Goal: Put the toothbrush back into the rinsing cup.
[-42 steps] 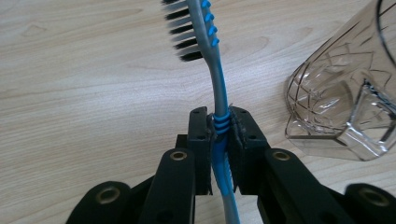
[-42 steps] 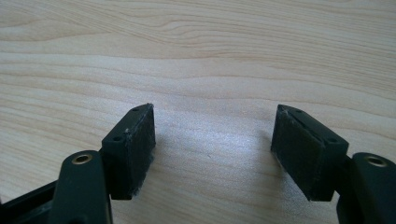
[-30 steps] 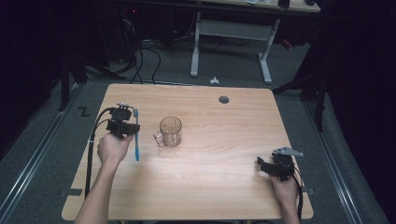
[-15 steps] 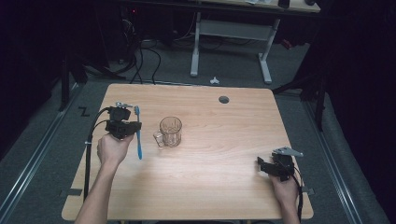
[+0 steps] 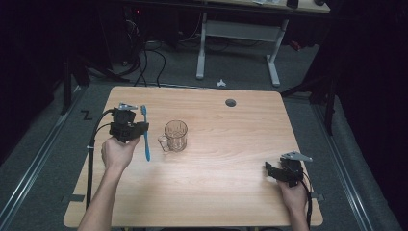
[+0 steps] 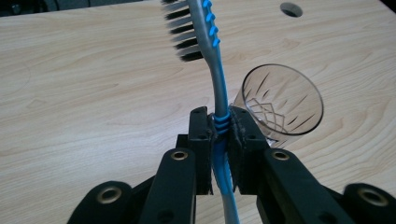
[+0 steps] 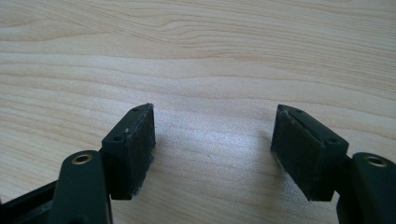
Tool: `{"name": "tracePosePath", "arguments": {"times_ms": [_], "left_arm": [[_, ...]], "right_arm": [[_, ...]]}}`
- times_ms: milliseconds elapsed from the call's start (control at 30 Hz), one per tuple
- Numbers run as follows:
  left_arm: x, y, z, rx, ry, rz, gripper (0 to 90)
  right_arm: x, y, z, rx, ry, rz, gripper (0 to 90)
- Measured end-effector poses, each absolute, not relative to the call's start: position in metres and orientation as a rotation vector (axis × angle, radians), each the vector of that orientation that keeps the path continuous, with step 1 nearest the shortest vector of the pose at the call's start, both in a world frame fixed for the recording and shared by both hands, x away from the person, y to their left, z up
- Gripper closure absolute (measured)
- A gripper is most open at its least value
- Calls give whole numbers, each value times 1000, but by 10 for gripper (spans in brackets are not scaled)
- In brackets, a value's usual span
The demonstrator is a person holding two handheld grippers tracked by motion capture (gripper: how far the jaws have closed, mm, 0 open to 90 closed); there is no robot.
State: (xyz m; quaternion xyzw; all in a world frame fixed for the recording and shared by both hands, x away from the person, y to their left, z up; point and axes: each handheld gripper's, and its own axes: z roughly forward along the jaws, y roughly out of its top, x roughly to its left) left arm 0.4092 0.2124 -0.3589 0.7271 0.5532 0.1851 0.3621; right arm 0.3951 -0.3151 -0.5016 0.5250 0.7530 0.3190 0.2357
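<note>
Lifted and carried nearer the glass cup since before, the toothbrush sits clamped in the left gripper, pickup done, placing left, while the right gripper rests wide open.

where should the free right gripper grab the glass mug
Take the mug across its faceted wall near the rim, coming level from its right, the right hand-held gripper's side. It stands upright, and its handle juts toward the toothbrush, so that side stays unobstructed.
</note>
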Motion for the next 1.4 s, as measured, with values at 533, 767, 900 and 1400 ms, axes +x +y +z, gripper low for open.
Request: {"name": "tracePosePath", "arguments": {"times_ms": [533,767,900,1400], "left_arm": [[410,199,-343,1835,1344,499,804],[413,192,-337,1818,1311,523,804],[415,189,-336,1812,1300,545,804],[427,185,-340,1758,1273,598,804]], "right_arm": [[395,-315,-502,1439,2066,875,306],[395,-315,-502,1438,2066,877,306],[395,-315,-502,1437,2066,877,306],[395,-315,-502,1442,2066,877,306]]}}
